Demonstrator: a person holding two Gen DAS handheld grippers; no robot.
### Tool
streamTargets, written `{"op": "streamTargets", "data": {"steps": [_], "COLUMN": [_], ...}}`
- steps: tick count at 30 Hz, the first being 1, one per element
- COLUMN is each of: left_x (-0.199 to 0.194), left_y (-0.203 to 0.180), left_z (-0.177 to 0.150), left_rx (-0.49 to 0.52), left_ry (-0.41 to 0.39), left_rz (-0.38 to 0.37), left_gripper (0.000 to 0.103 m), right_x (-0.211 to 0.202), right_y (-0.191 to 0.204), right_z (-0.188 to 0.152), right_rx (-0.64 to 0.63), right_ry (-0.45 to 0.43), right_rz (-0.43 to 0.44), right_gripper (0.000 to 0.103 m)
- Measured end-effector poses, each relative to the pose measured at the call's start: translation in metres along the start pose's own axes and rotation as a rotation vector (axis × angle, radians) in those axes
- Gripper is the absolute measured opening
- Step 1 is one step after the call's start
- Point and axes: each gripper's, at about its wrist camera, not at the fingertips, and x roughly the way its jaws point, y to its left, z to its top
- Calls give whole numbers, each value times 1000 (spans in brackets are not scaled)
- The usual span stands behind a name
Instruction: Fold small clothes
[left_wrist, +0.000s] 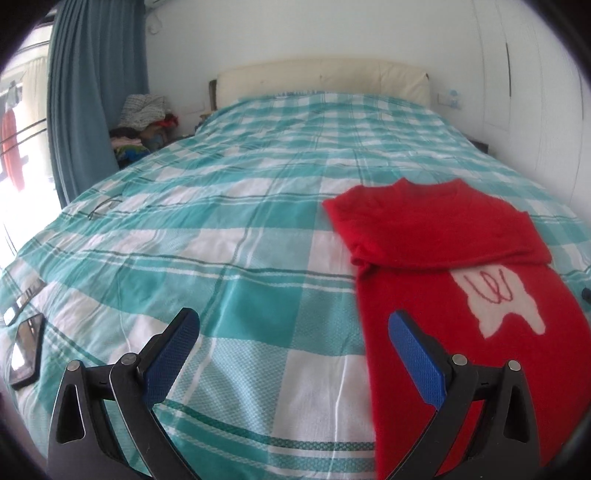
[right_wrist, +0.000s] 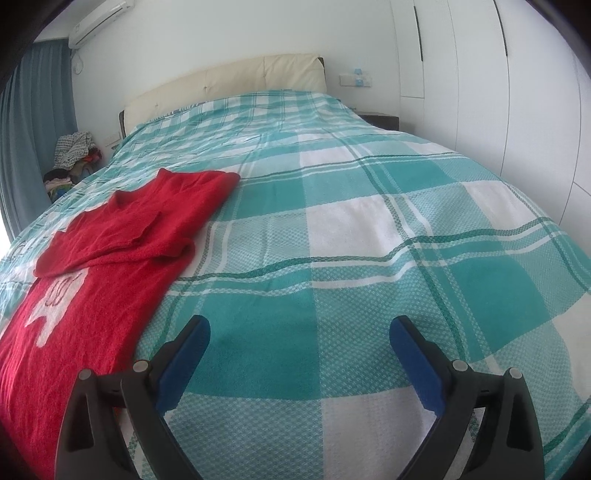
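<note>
A small red sweater (left_wrist: 443, 295) with a white figure on its front lies flat on the teal-and-white checked bed, neck end away from me; both sleeves are folded across its upper part. My left gripper (left_wrist: 293, 325) is open and empty, hovering over the sweater's left edge, its right finger above the red cloth. The sweater also shows in the right wrist view (right_wrist: 110, 251), at the left. My right gripper (right_wrist: 299, 330) is open and empty over bare bedspread, to the right of the sweater's lower edge.
The bedspread (left_wrist: 221, 221) covers the whole bed up to a cream headboard (left_wrist: 321, 79). A phone (left_wrist: 26, 350) and another dark flat item lie at the bed's left edge. A clothes pile (left_wrist: 144, 122) sits by the blue curtain. White wardrobes (right_wrist: 498, 92) stand on the right.
</note>
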Motion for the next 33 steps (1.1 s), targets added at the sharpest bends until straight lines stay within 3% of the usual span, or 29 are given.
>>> {"op": "streamTargets", "data": {"steps": [4,8,19,33], "left_x": [32,23,29,32], "left_y": [-11,-12,-15,-6], "left_z": [-23,-28,-29,-30], "left_rx": [29,25,36,-6], "left_ry": [46,-4,18,26], "left_rz": [-7,20,46,-3], "left_gripper": [102,102,102,102], "right_x": [-4,-6,-11,-15], "right_y": [1,-2,0,-1], "right_z": [-1,-1,-2,-1], "right_rx": [-9,5,0,1], "right_ry": [-16,-23,-34,-59], "right_rz": [-4,11,10,-1], "right_gripper": [97,97,97,98]}}
